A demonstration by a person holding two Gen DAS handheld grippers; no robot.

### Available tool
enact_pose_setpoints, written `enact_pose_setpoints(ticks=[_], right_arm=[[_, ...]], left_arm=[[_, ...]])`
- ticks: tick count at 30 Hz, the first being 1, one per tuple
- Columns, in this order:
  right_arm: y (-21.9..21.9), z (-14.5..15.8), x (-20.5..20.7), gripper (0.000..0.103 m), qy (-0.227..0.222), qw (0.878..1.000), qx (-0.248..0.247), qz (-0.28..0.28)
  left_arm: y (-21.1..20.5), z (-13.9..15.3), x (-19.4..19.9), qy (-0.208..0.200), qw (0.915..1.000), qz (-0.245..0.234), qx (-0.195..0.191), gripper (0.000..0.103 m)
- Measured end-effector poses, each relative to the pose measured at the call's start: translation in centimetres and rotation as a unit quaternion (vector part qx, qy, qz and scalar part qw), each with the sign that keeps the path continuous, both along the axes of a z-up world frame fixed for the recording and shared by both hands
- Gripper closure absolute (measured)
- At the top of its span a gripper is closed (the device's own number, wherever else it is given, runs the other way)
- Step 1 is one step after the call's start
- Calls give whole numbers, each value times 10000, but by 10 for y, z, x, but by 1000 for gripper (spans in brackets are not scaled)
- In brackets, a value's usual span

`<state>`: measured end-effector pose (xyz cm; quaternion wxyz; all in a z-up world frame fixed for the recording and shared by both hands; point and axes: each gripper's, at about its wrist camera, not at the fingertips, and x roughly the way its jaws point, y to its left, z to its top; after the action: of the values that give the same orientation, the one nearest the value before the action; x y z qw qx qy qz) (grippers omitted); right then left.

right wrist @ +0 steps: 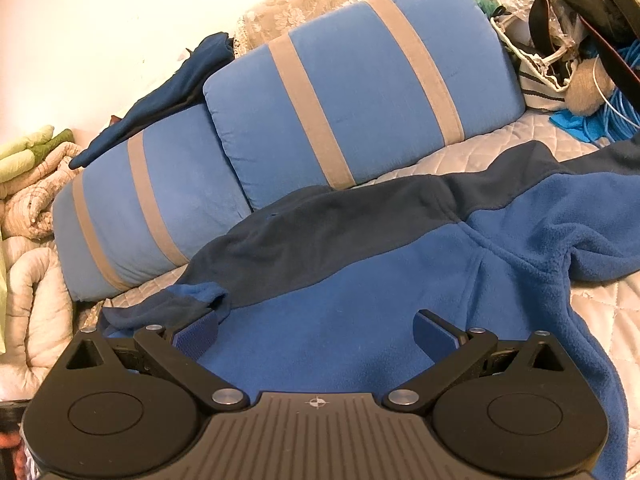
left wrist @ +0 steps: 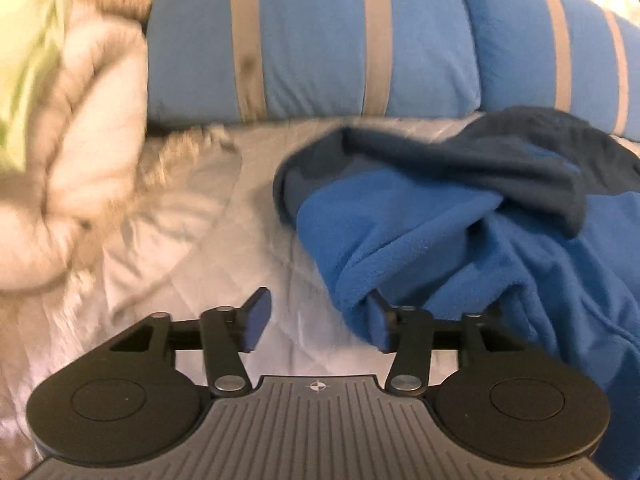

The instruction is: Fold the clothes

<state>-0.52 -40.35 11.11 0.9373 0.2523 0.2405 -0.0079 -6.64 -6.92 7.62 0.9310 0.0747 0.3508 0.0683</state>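
You are early in the fold: the blue fleece top (right wrist: 360, 288) lies spread but rumpled on the quilted bed cover (left wrist: 224, 240), just in front of the two striped blue cushions (right wrist: 360, 92), its dark navy upper part nearest them.

Your left gripper (left wrist: 320, 322) has its jaws apart with only bed cover showing in the gap; the right-hand pad sits against a bunched fold at the fleece's edge, though with the blur I can't say for sure whether it actually touches. Your right gripper (right wrist: 316, 334) hangs over the bright blue body of the garment, jaws wide apart and clamped on nothing. A small turned-up cuff or corner (right wrist: 200, 296) lies just beyond its left pad.

Nothing is gripped, so the step in hand looks like picking hold points. Next, you need each set of jaws to close on a single layer at an outer edge, one on each side, then pull the cloth flat before you fold it over.
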Motion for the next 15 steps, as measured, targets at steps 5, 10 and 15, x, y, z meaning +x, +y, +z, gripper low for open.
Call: enact_pose_setpoints(ticks=[5, 10, 15], right_arm=[[-1, -1, 0, 0, -12, 10000, 49, 4], [-2, -1, -1, 0, -25, 10000, 65, -1], [-1, -1, -1, 0, -20, 10000, 52, 4]], left_arm=[[-36, 25, 7, -351, 9981, -513, 13, 30], [-71, 29, 33, -273, 9905, -1215, -591, 30], [-107, 7, 74, 293, 9769, -1850, -1030, 30]])
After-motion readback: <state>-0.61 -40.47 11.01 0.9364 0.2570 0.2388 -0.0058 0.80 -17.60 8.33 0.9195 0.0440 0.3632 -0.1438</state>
